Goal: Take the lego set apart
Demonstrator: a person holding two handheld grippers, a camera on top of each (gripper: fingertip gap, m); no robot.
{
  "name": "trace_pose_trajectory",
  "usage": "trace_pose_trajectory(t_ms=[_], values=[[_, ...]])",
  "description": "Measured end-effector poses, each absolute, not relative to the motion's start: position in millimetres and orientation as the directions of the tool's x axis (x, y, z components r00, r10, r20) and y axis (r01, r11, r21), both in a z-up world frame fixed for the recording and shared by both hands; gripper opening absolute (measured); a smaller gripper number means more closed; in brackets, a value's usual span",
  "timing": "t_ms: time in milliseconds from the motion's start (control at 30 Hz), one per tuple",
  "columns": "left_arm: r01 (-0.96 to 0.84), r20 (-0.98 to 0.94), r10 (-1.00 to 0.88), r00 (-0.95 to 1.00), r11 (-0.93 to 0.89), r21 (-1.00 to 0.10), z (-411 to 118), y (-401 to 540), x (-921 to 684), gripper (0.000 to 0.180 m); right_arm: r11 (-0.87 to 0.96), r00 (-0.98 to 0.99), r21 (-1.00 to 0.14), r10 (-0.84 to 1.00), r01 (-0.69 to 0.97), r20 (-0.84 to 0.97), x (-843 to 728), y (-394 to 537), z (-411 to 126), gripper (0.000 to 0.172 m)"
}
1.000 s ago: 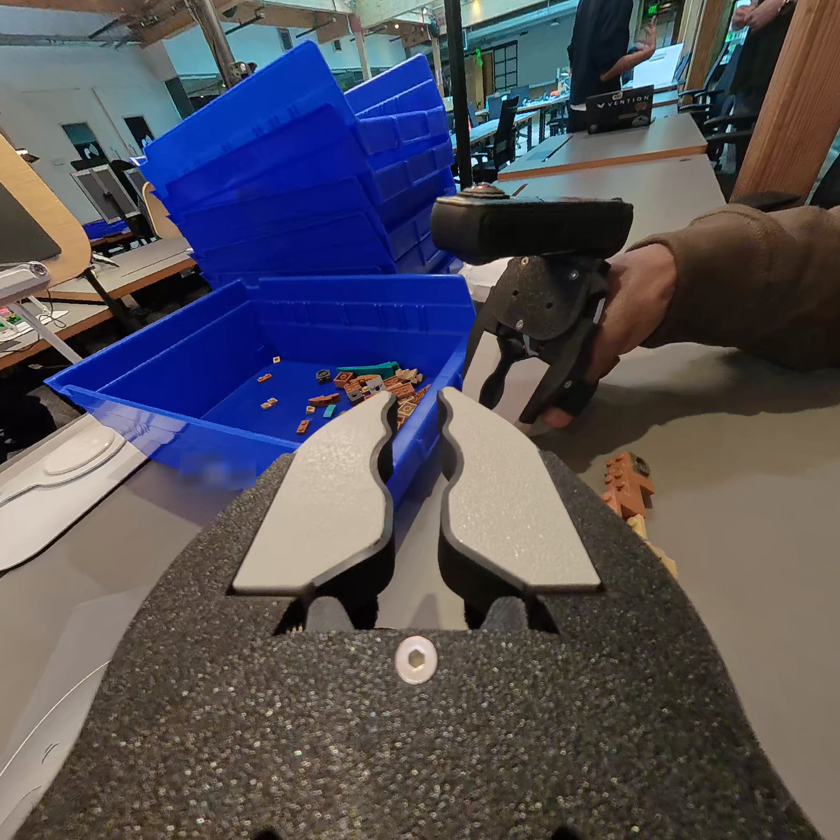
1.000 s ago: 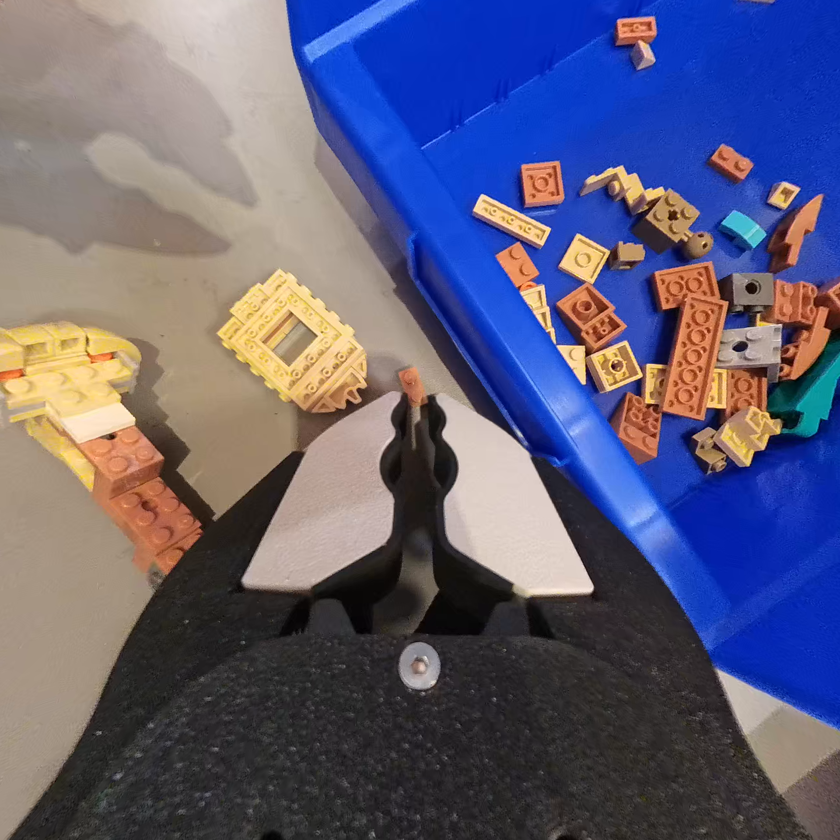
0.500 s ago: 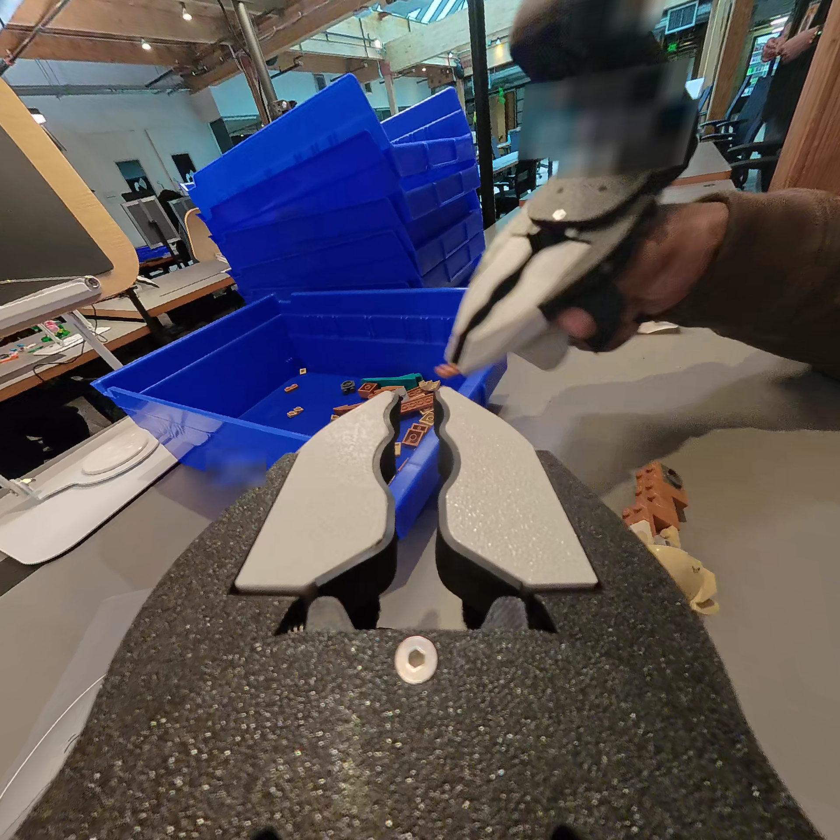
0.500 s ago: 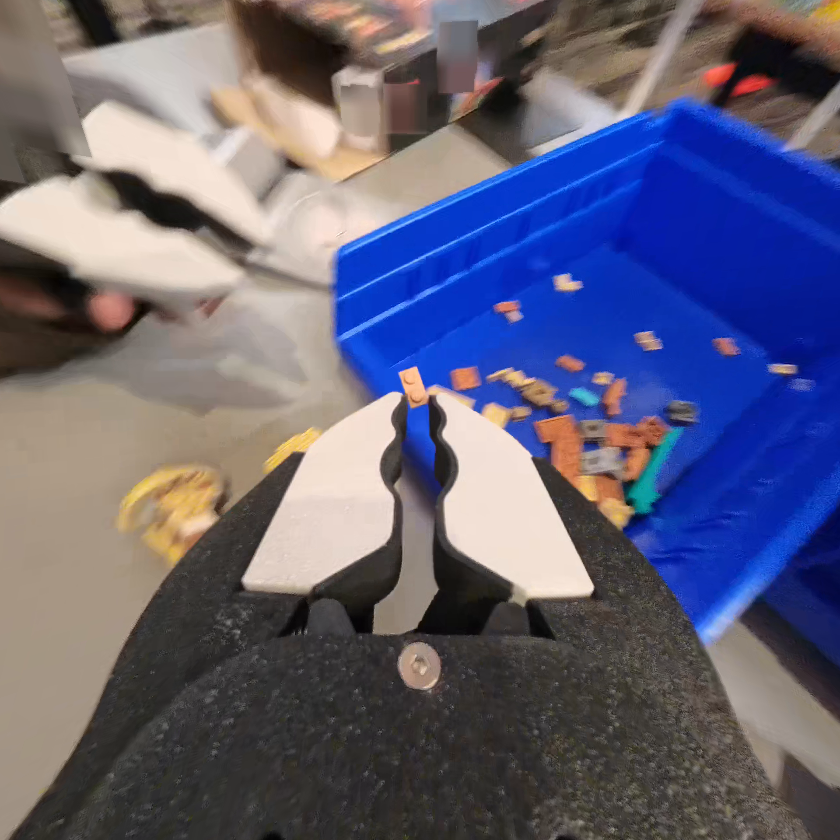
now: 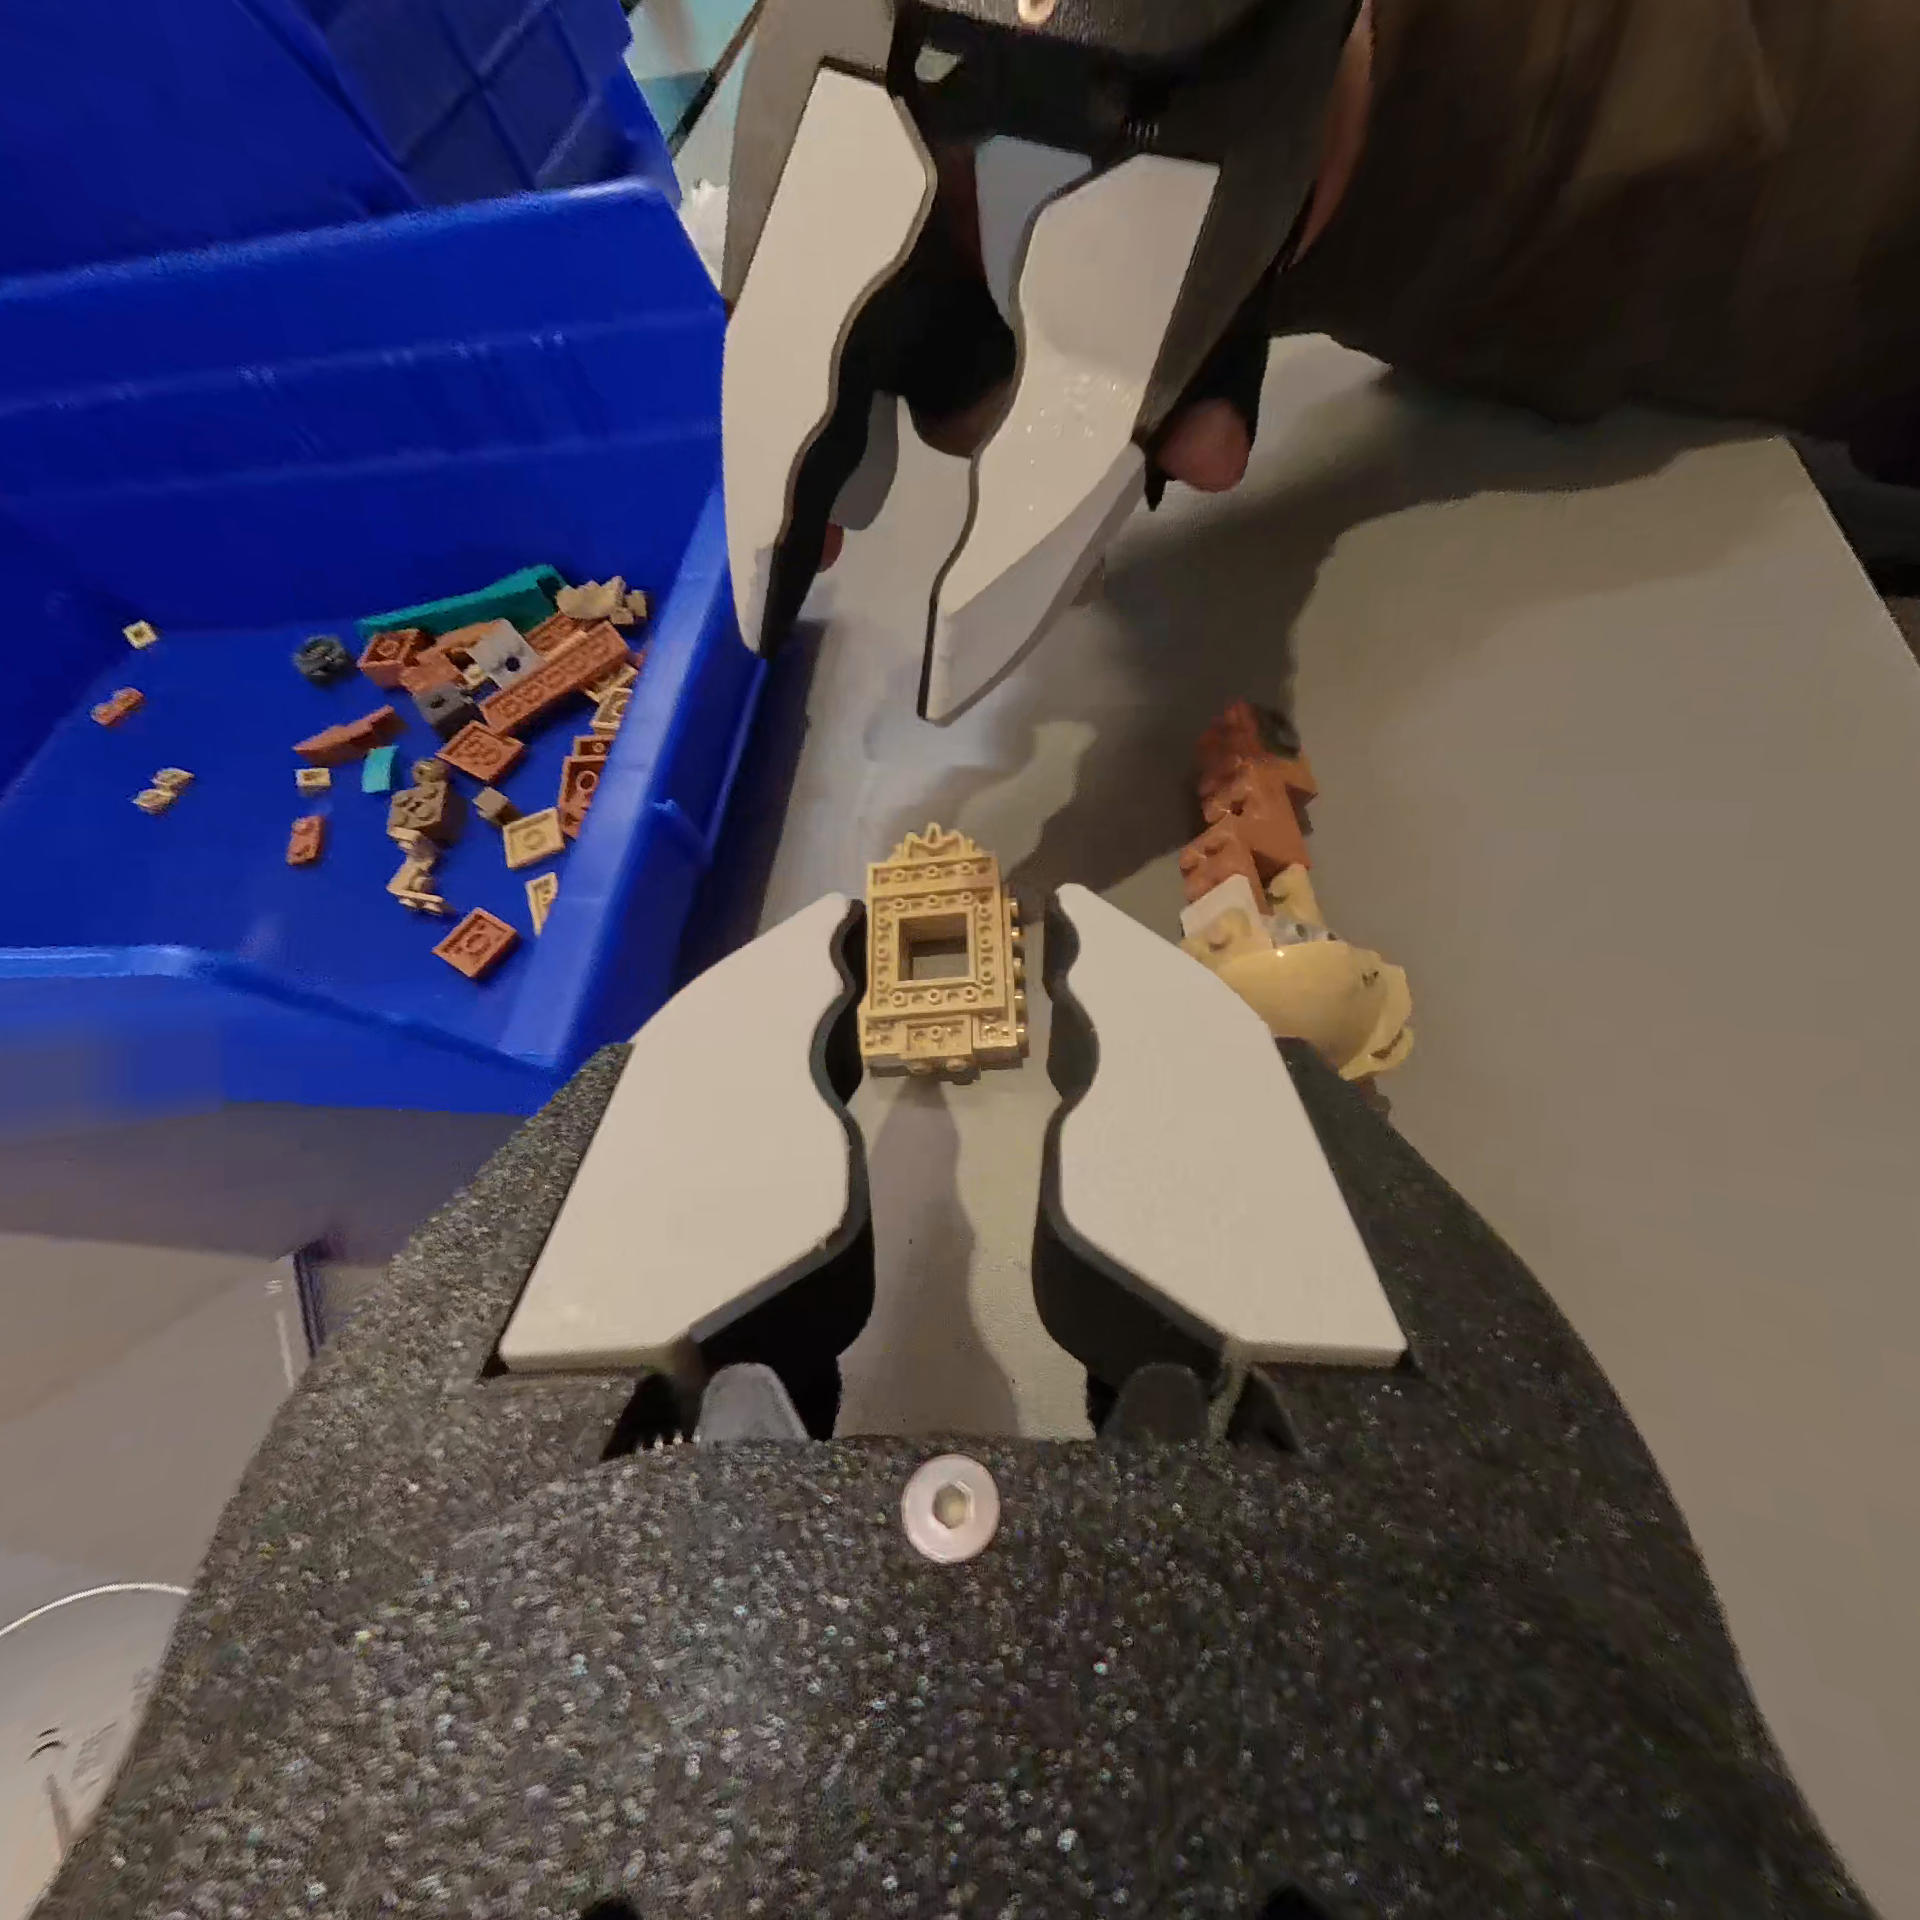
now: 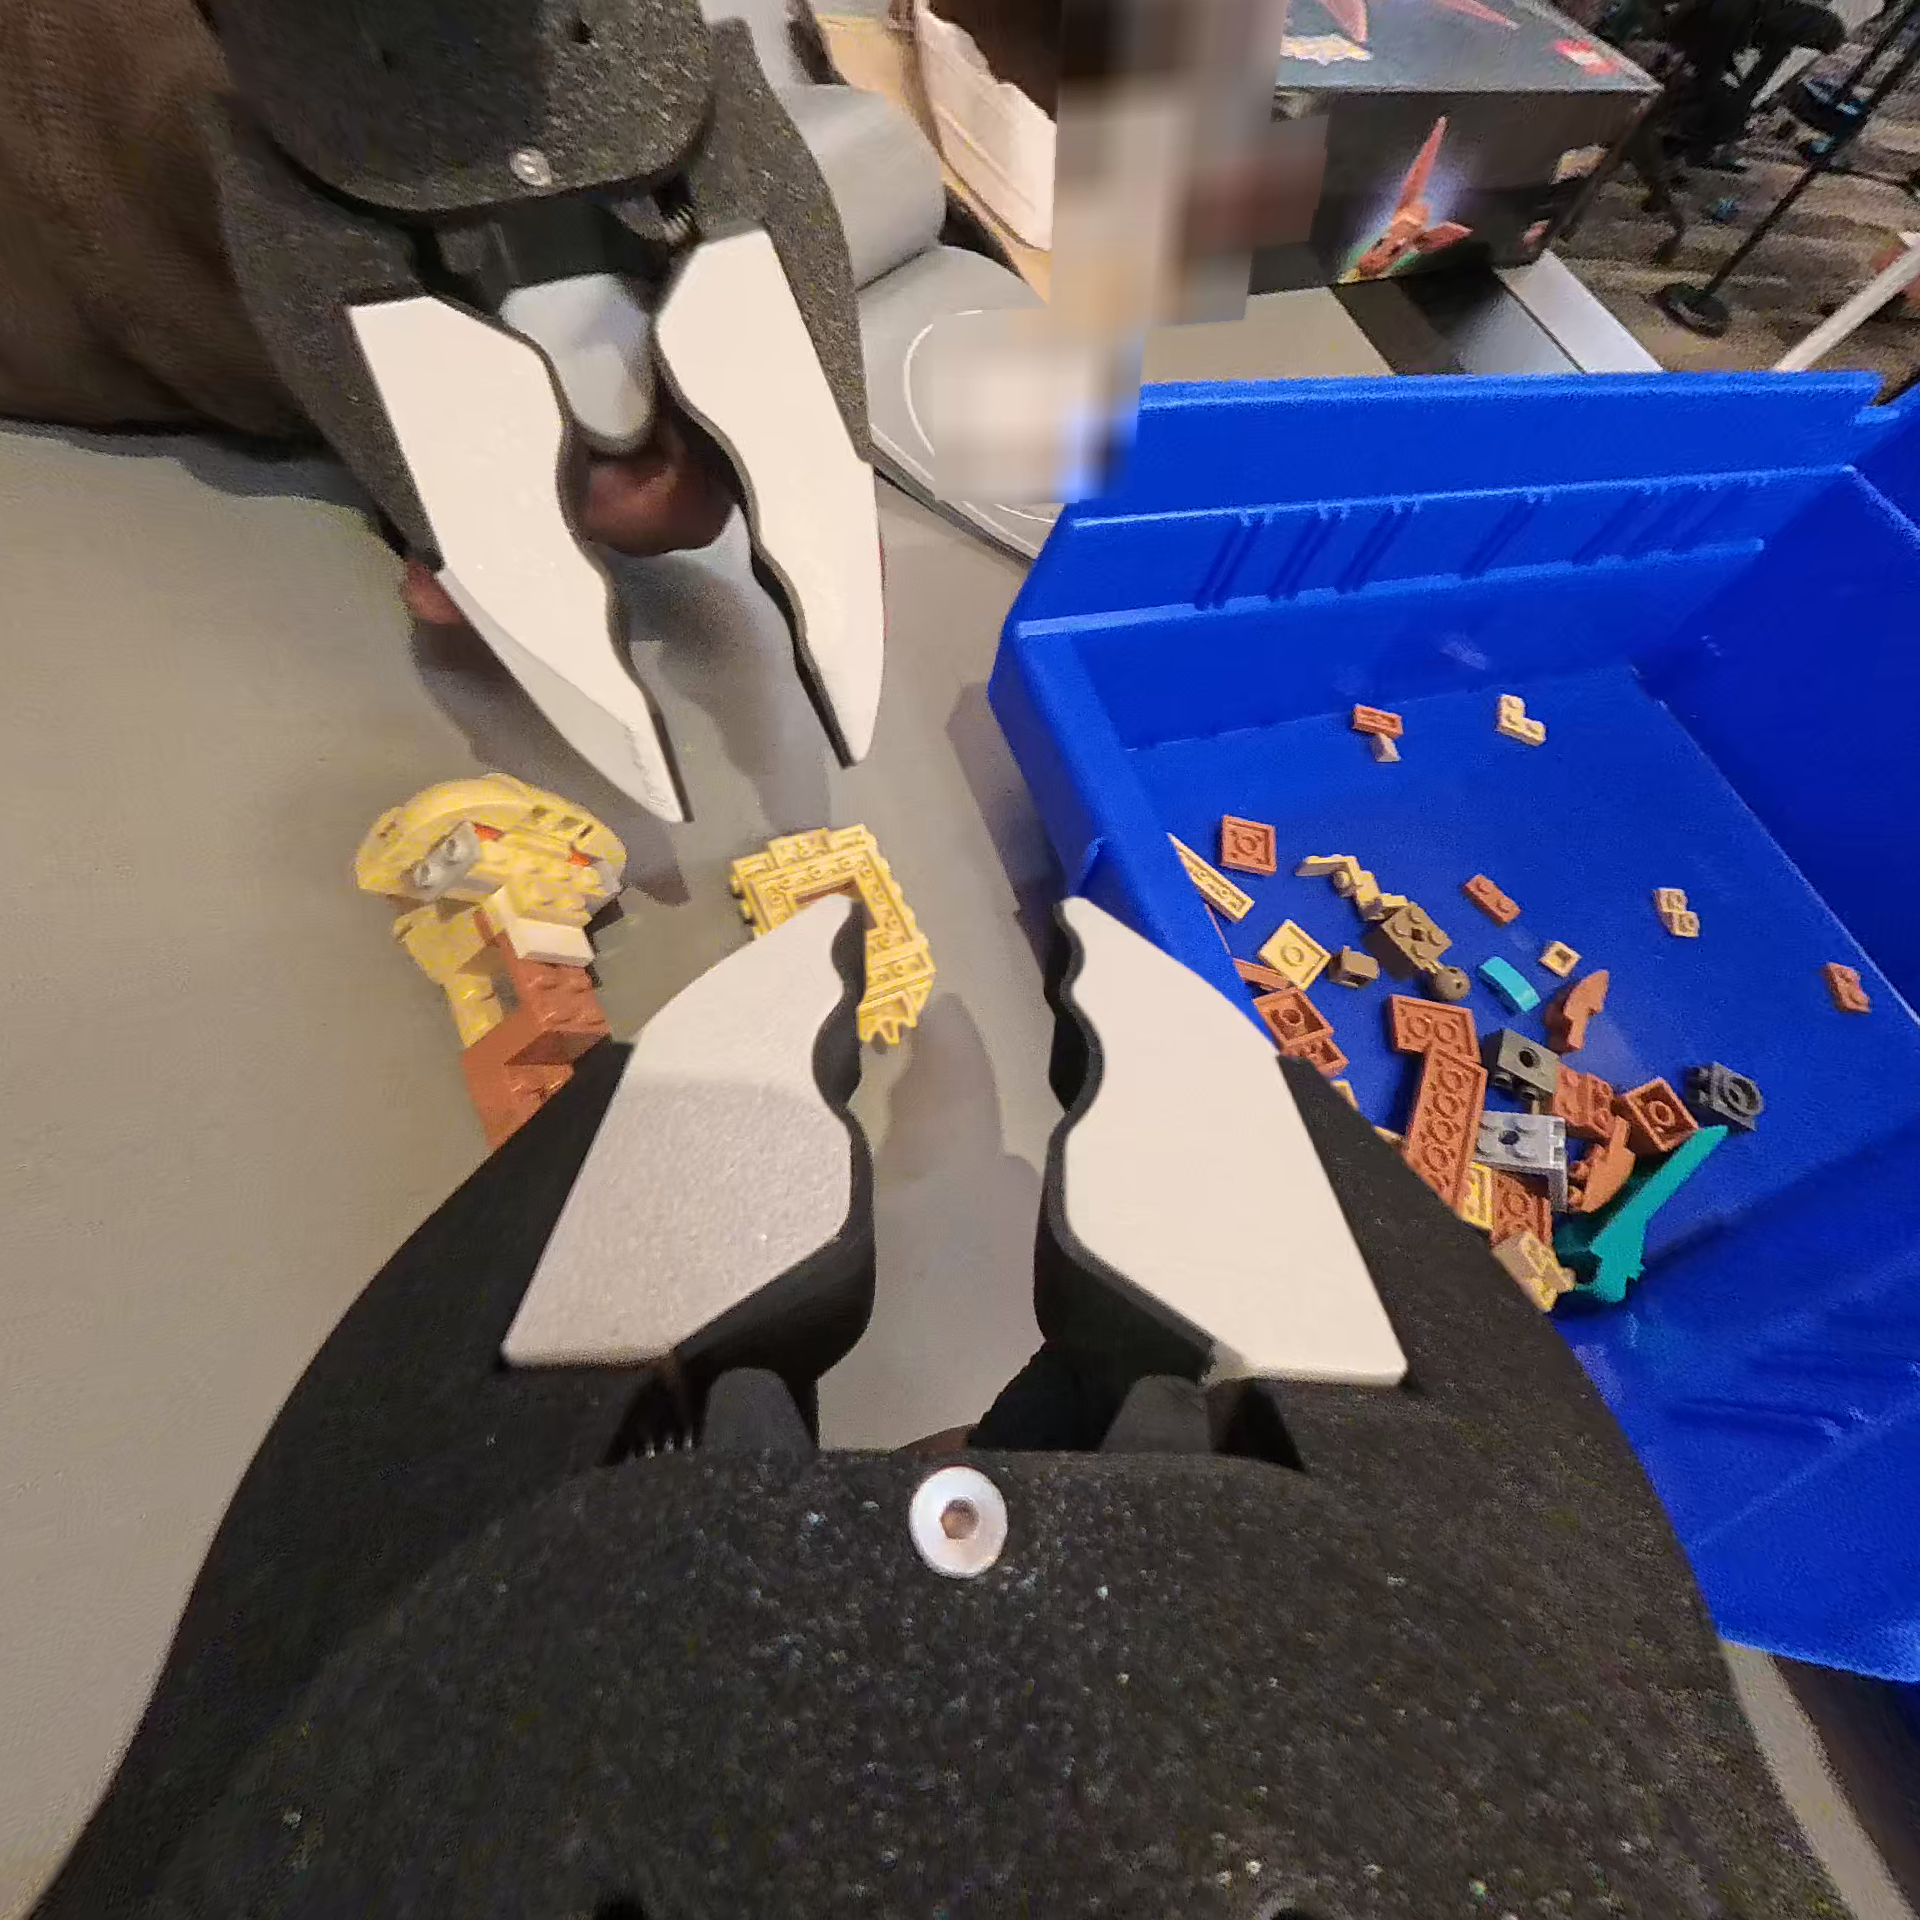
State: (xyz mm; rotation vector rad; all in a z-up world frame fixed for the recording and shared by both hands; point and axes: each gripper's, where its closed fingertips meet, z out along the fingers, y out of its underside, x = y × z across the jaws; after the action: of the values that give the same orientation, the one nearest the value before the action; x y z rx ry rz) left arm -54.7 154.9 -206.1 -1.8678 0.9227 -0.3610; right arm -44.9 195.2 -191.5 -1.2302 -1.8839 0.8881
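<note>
A tan brick frame (image 5: 940, 961) with a square hole is seen lying flat on the grey table (image 5: 1558, 935), just beside the blue bin (image 5: 623, 260). It is framed between the fingers of the left gripper (image 5: 953, 899), which are spread apart. In the right wrist view their tips are shown hanging above the frame, clear of it, so nothing is gripped. The right gripper (image 6: 956, 906) is likewise held open and empty, its tips poised over bare table between the frame and the bin wall, and the two tools are pointed toward each other. A part-built model (image 5: 1262, 831) of brown and cream bricks is laid on the table near the frame, on the side away from the bin. Loose bricks (image 5: 499, 707), mostly brown and tan with a teal piece among them, are scattered across the bin floor. A brown sleeve (image 5: 1610, 187) is seen behind the right gripper.
</note>
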Motion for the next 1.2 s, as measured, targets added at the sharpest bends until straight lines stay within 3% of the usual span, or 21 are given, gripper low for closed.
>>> trace_pose_trajectory(t_ms=[400, 733, 967, 1033, 1200], values=[[-0.276, 0.01, -0.845, 0.535, -0.185, -0.943, -185, 132, -37, 0.039, 0.294, -0.414, -0.881, 0.901, 0.37, 0.127, -38, 178, -198, 0.026], [-0.479, -0.064, -0.906, 0.418, -0.16, -0.863, -212, 111, -15, 0.064, 0.281, -0.42, -0.879, 0.901, 0.385, 0.104, -29, 186, -209, 0.026], [-0.642, -0.175, -0.892, 0.418, -0.153, -0.751, -239, 115, -13, 0.064, 0.324, -0.433, -0.856, 0.891, 0.402, 0.134, -26, 185, -217, 0.026], [-0.669, -0.212, -0.877, 0.431, -0.152, -0.727, -245, 120, -14, 0.054, 0.353, -0.447, -0.842, 0.881, 0.408, 0.153, -25, 183, -220, 0.026], [-0.658, -0.189, -0.873, 0.45, -0.181, -0.731, -245, 122, -21, 0.051, 0.408, -0.465, -0.825, 0.861, 0.392, 0.204, -19, 181, -221, 0.029]])
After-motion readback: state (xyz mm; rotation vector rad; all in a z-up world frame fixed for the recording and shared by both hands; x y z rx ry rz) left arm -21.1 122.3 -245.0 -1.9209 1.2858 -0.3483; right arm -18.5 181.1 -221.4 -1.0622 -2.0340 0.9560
